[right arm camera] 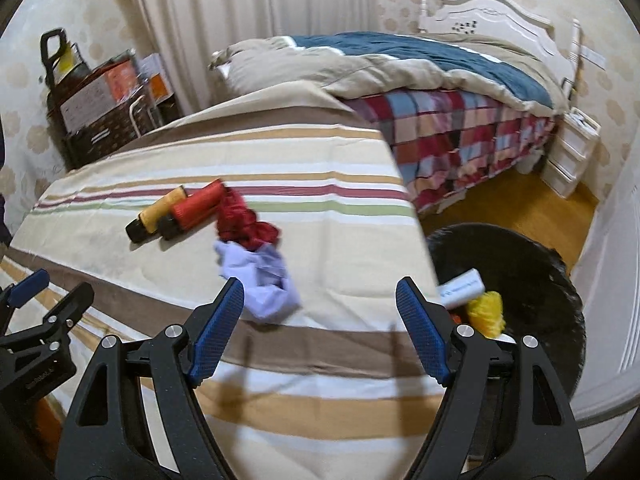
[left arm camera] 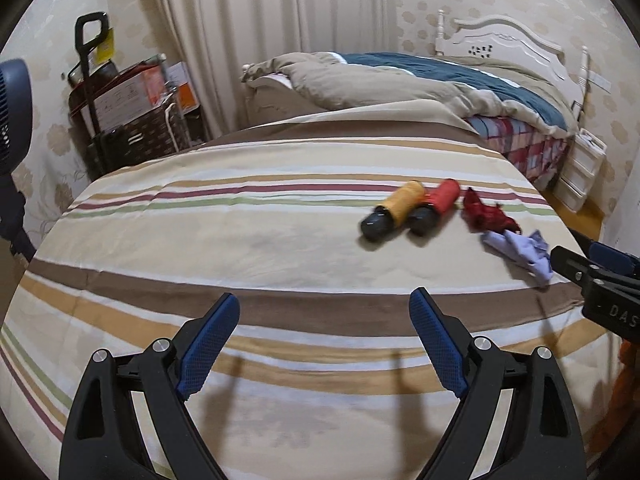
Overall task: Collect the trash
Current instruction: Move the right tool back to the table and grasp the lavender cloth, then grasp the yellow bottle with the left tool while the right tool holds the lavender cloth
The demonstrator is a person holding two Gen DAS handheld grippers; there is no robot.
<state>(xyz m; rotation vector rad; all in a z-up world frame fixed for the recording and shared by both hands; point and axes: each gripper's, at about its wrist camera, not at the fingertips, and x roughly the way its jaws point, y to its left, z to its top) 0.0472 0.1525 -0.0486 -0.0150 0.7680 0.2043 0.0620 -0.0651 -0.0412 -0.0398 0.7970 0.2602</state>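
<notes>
**Ana:** Trash first: where does it lie?

**Ben:** On the striped bedcover (right arm camera: 328,184), toward its right side. A crumpled lilac scrap (right arm camera: 266,280) sits touching a crumpled red scrap (right arm camera: 244,224), and beside the red one lie two rolled pieces, one orange-red (right arm camera: 200,204) and one yellow (right arm camera: 162,212), each with a dark end. The black bin (right arm camera: 532,264) stands on the floor just off the bed's right edge, with a white tube (right arm camera: 460,286) and a yellow wad (right arm camera: 486,312) in it.

**Ana:** And the claws?

**Ben:** Both stand apart and hold nothing. The right gripper (right arm camera: 320,332) hovers just short of the lilac scrap; the left gripper (left arm camera: 324,340) is over bare cover, well apart from the rolls.

**Ana:** So the lilac scrap is the likely next pick?

**Ben:** I'd judge so, since it's nearest the right claw and the bin. To do it well, straddle the bulk of the crumple, not a loose corner, and come down from above so the pads (right arm camera: 220,332) close on the scrap alone.

**Ana:** Risks?

**Ben:** Pinching the bedcover with it, or dragging the red scrap along, as the two touch. The left claw could take the rolls, one at a time.
</notes>
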